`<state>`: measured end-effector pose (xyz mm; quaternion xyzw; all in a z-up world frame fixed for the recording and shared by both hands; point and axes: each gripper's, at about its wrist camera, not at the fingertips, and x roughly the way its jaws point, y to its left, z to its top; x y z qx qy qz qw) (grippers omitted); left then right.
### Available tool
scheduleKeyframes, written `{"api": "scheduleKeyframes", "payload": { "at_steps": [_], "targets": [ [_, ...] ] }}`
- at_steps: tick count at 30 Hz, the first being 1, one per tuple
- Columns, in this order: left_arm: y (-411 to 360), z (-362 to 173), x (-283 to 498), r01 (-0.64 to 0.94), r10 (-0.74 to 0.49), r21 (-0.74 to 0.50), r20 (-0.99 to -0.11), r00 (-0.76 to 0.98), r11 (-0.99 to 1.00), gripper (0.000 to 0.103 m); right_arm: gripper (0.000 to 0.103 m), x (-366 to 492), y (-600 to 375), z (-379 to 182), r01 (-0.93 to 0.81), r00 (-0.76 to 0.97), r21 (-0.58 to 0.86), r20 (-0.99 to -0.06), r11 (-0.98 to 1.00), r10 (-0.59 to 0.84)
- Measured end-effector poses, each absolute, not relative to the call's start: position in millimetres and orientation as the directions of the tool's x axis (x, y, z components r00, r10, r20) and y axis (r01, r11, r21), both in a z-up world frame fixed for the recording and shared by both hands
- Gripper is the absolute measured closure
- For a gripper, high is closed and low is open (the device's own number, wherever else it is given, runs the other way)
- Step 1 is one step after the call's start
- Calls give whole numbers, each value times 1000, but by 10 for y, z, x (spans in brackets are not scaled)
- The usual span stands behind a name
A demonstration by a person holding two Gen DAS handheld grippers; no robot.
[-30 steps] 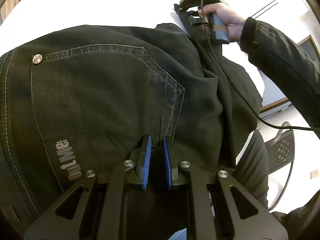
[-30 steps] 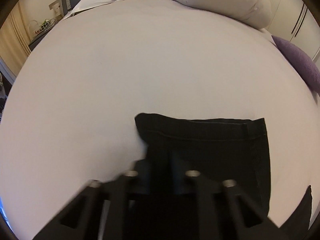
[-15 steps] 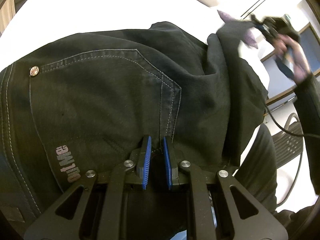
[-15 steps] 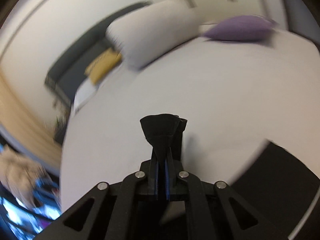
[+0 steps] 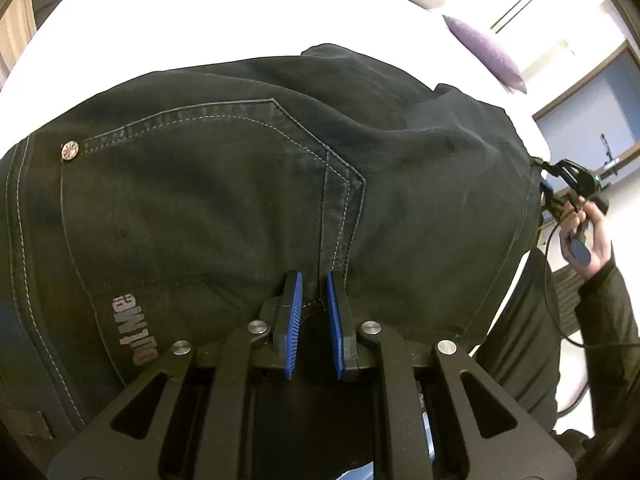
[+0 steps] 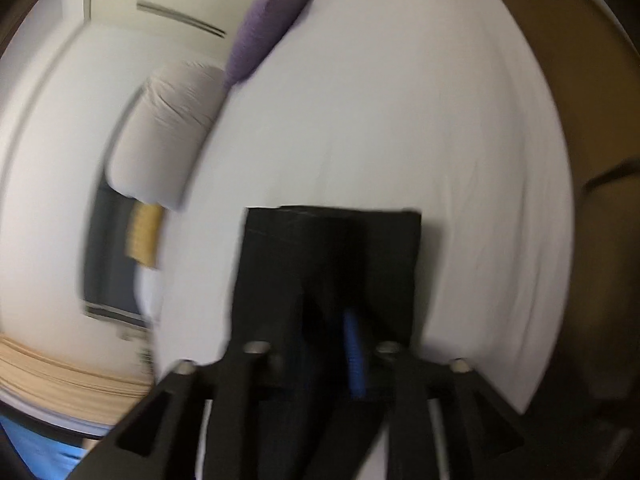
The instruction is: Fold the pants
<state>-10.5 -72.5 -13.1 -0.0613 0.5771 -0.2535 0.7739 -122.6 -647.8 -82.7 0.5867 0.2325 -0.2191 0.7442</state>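
Black denim pants (image 5: 224, 184) lie on white bed sheet (image 6: 400, 120), waist end nearest left gripper (image 5: 312, 280); fold looks mid-way, leg end doubling over, final folds left. Left gripper low at the waist, pads narrowly apart around a seam. Right gripper (image 6: 332, 320) raised beside the pants' edge, holds the hem; blurred.

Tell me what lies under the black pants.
The pants rest on a white bed; the sheet shows all around them. The part directly beneath is covered by the fabric, so anything there cannot be seen. A purple pillow lies further back, apart from them.
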Motion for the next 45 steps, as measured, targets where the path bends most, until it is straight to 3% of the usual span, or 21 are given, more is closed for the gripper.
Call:
{"api": "scheduleKeyframes", "payload": {
  "at_steps": [1,3,8,11,14,17,18,33,35,37,40,41,43,45],
  "targets": [
    [-709,-141,-94,318,-466,-391,-860,207,864,90,47,-1237,-6466,-815,577,812,786,-582,221,-50],
    [-701,-166,-92,313,-468,-395,-858,211,864,90,39,-1192,-6366,-763,556,825,795,-563,242,-46],
    [-706,-163,-116,318,-448,-371,-866,221,872,90,40,-1037,-6195,-779,552,823,801,-568,230,4],
    [-734,-161,-130,317,-445,-367,-867,225,875,90,48,-961,-6049,-785,554,817,797,-576,240,26],
    [-726,-160,-145,317,-443,-364,-867,228,876,90,64,-975,-5947,-822,562,809,798,-585,218,58],
    [-728,-159,-164,316,-442,-362,-866,233,877,90,94,-1014,-5918,-844,589,789,778,-612,221,51],
    [-731,-157,-170,315,-442,-362,-866,235,877,90,97,-1048,-5932,-866,600,782,771,-621,214,47],
    [-483,-145,-115,259,-511,-457,-835,204,851,90,99,-1449,-6022,-941,571,807,796,-589,199,39],
    [-441,-158,-107,253,-522,-470,-828,205,845,90,98,-1477,-6082,-939,564,814,804,-580,186,39],
    [-441,-160,-116,251,-532,-480,-821,208,840,90,89,-1511,-6200,-915,560,822,812,-570,168,17],
    [-387,-177,-122,248,-539,-488,-815,216,837,90,87,-1554,-6429,-870,570,820,809,-569,144,-53],
    [-379,-179,-125,247,-538,-487,-814,218,838,90,87,-1578,-6509,-881,572,820,810,-568,129,-68],
    [-370,-178,-155,247,-535,-484,-815,225,840,90,98,-1602,-6627,-935,582,813,808,-578,96,-64],
    [-359,-179,-178,247,-535,-483,-813,228,840,90,99,-1589,-6675,-955,601,799,791,-597,112,-68]
  ]
}}
